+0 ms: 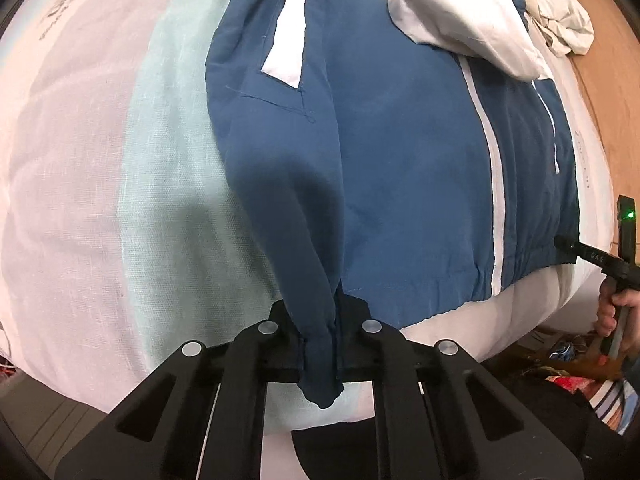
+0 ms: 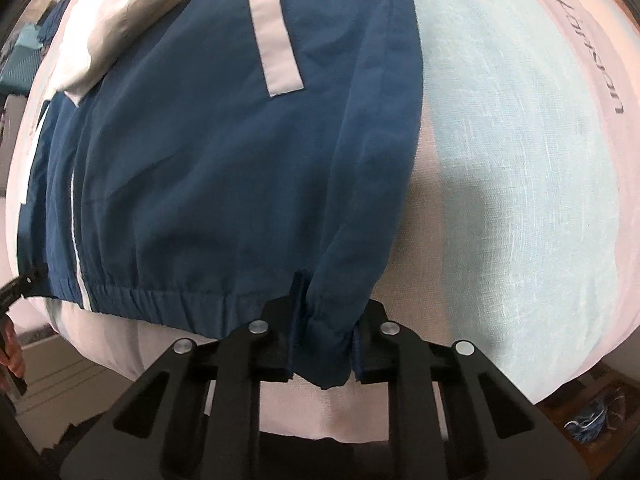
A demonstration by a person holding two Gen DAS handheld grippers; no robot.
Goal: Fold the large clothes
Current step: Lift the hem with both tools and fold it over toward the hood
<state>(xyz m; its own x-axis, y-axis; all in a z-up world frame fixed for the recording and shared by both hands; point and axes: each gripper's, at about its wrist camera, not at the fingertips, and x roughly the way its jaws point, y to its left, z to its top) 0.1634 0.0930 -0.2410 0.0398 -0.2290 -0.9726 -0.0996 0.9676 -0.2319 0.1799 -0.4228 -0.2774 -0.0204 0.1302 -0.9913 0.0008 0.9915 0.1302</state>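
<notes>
The black two-finger left gripper [image 1: 320, 354] is seen closed on the gathered elastic cuff [image 1: 320, 364] of a dark blue jacket sleeve, the fabric pinched between its pads and hanging just past them. In the right wrist view, the black two-finger right gripper [image 2: 322, 354] is likewise clamped on the other blue sleeve cuff [image 2: 330, 352], bunched between its fingers. Beyond both tools, the dark blue windbreaker jacket with white stripes [image 1: 400, 152] is spread flat on a pale mint linen cloth [image 1: 172, 184], which is laid over a white mattress with printed lettering [image 1: 60, 140]. The jacket's elastic hem [image 2: 160, 298] is seen near the mattress edge. A white hood [image 1: 460, 28] is folded over the jacket's upper part, and a rumpled beige garment [image 1: 556, 16] is seen farther back. At the frame's right edge, a hand [image 1: 616, 316] is shown grasping the right gripper's handle.
</notes>
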